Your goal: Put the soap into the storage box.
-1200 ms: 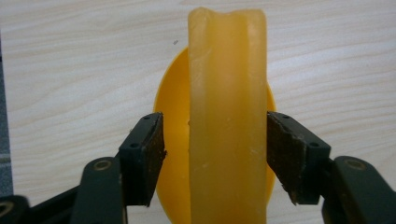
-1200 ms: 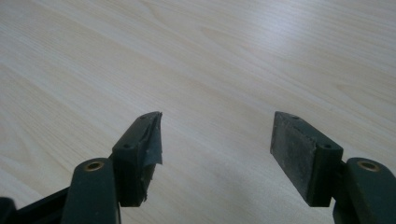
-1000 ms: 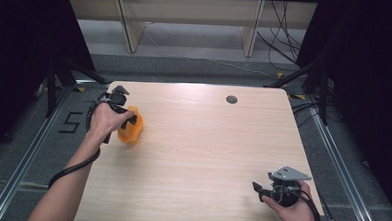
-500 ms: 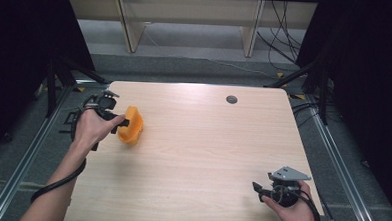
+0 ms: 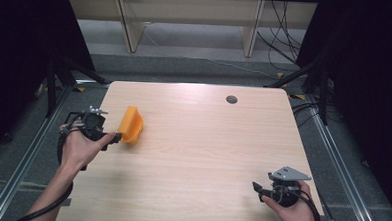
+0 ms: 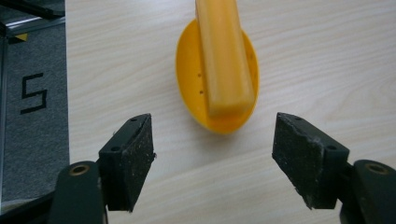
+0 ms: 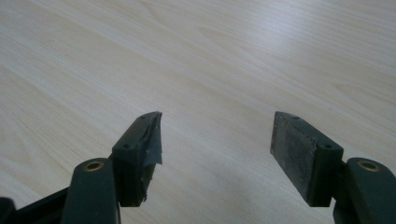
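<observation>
An orange plastic piece [image 5: 131, 125], a rounded dish with a long block-shaped handle across it, lies near the left edge of the wooden table [image 5: 207, 156]. The left gripper view has the orange piece [image 6: 219, 70] just ahead of the jaws, lying free on the wood. My left gripper [image 5: 114, 136] sits beside it at the table's left edge, open [image 6: 212, 149], with nothing between the pads. My right gripper [image 5: 257, 187] rests near the front right corner, open [image 7: 217, 144] over bare wood.
A small dark round grommet [image 5: 231, 99] is set in the table near its far edge. Metal frame rails run along both sides of the table, and a grey floor mat marked "5" [image 6: 33, 92] lies off the left edge.
My left hand has drawn back toward the front left edge of the table. The orange piece stays on the wood. The right gripper has not moved.
</observation>
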### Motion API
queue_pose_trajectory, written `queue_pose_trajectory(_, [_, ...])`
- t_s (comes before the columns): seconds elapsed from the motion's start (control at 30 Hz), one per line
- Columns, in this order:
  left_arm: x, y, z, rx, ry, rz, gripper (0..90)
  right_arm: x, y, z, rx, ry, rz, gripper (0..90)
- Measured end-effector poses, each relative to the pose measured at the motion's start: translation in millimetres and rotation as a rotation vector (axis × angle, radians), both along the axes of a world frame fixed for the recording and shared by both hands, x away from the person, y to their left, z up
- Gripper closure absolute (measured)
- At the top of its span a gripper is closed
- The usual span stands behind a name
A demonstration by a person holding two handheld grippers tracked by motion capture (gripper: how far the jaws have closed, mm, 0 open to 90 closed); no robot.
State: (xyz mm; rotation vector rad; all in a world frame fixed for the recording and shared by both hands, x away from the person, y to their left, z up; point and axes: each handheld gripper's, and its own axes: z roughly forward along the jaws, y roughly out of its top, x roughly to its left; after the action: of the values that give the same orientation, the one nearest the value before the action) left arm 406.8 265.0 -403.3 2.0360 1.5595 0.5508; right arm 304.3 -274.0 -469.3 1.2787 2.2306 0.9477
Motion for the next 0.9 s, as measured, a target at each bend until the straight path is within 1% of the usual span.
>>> queue_pose_trajectory(0.07, [-8.2, 2.0, -5.5, 0.005, -0.041, 0.000, 25.4, 0.2, 0.2, -0.2, 0.003, -0.002, 0.002, 34.4])
queue_pose_trajectory(0.1, [-11.2, 2.8, -7.4, 0.013, -0.051, -0.003, 24.5, 0.0, 0.2, 0.0, -0.001, -0.001, 0.001, 34.4])
queue_pose_trajectory(0.17, [-19.8, 4.4, -14.1, 0.005, -0.072, -0.009, 24.0, 0.2, 0.2, -0.1, -0.002, -0.001, -0.001, 34.4])
queue_pose_trajectory(0.2, [-22.6, 5.4, -16.3, 0.000, -0.077, -0.013, 24.0, 0.2, 0.1, -0.1, -0.003, -0.001, -0.002, 34.4])
queue_pose_trajectory(0.27, [-29.7, 6.8, -23.3, -0.022, -0.087, -0.015, 24.0, 0.2, 0.1, -0.1, 0.002, -0.004, -0.002, 34.4])
queue_pose_trajectory(0.3, [-33.2, 7.6, -27.2, -0.031, -0.091, -0.020, 24.0, 0.8, -0.8, -0.8, -0.007, -0.018, 0.008, 34.4])
queue_pose_trajectory(0.37, [-41.6, 9.2, -36.0, -0.046, -0.104, -0.011, 23.3, 0.6, -0.4, -0.3, -0.001, -0.020, 0.001, 34.4])
queue_pose_trajectory(0.4, [-44.6, 9.7, -39.2, -0.049, -0.113, -0.011, 23.3, 0.7, -0.4, -0.5, 0.004, -0.019, 0.003, 34.4])
queue_pose_trajectory(0.43, [-50.2, 10.0, -43.6, -0.035, -0.123, -0.013, 23.7, 1.0, -0.1, -1.1, 0.014, -0.012, 0.006, 34.4])
queue_pose_trajectory(0.47, [-54.5, 9.2, -48.3, -0.039, -0.128, -0.014, 23.7, 1.0, -0.3, -1.1, 0.014, -0.014, 0.005, 34.4])
queue_pose_trajectory(0.5, [-59.4, 9.7, -52.3, -0.036, -0.128, -0.027, 23.7, 0.0, 0.2, 0.3, 0.017, -0.003, -0.007, 34.4])
queue_pose_trajectory(0.53, [-68.1, 9.5, -60.9, -0.055, -0.131, -0.029, 23.8, 0.2, -0.3, 0.2, 0.012, -0.007, -0.004, 34.4])
queue_pose_trajectory(0.57, [-68.1, 9.5, -60.9, -0.055, -0.131, -0.029, 23.8, 0.2, -0.3, 0.2, 0.012, -0.007, -0.004, 34.4])
queue_pose_trajectory(0.6, [-73.0, 10.7, -65.5, -0.062, -0.139, -0.034, 23.8, 0.3, -0.1, 0.0, 0.012, -0.008, -0.006, 34.4])
queue_pose_trajectory(0.63, [-80.1, 12.4, -71.0, -0.063, -0.158, -0.031, 24.3, 0.2, 0.0, 0.2, 0.014, -0.007, -0.007, 34.4])
queue_pose_trajectory(0.67, [-83.4, 10.3, -76.7, -0.105, -0.188, -0.006, 24.7, 0.2, 0.0, 0.3, 0.013, -0.009, -0.006, 34.4])
queue_pose_trajectory(0.7, [-90.0, 11.1, -81.6, -0.127, -0.193, 0.005, 24.7, 1.2, -0.7, -0.9, 0.003, -0.023, 0.005, 34.4])
queue_pose_trajectory(0.73, [-93.4, 12.2, -83.3, -0.143, -0.189, 0.008, 24.7, 1.2, -0.4, -1.0, 0.014, -0.016, 0.011, 34.4])
queue_pose_trajectory(0.77, [-97.2, 13.8, -83.7, -0.187, -0.201, 0.013, 25.7, 1.6, -0.6, -1.0, 0.011, -0.020, 0.017, 34.5])
queue_pose_trajectory(0.8, [-99.9, 15.2, -82.7, -0.228, -0.222, 0.020, 28.7, 1.0, -0.7, 0.0, 0.003, -0.021, 0.014, 34.5])
queue_pose_trajectory(0.83, [-102.1, 15.9, -80.4, -0.230, -0.244, 0.023, 29.4, -0.7, 1.7, -0.2, 0.014, -0.017, -0.010, 34.6])
queue_pose_trajectory(0.87, [-102.6, 16.1, -79.3, -0.229, -0.269, 0.018, 29.9, 1.4, 0.1, 0.5, -0.003, -0.042, 0.012, 34.7])
queue_pose_trajectory(0.9, [-102.7, 15.7, -78.8, -0.236, -0.285, 0.018, 29.9, 1.4, 0.1, 0.5, -0.003, -0.042, 0.012, 34.7])
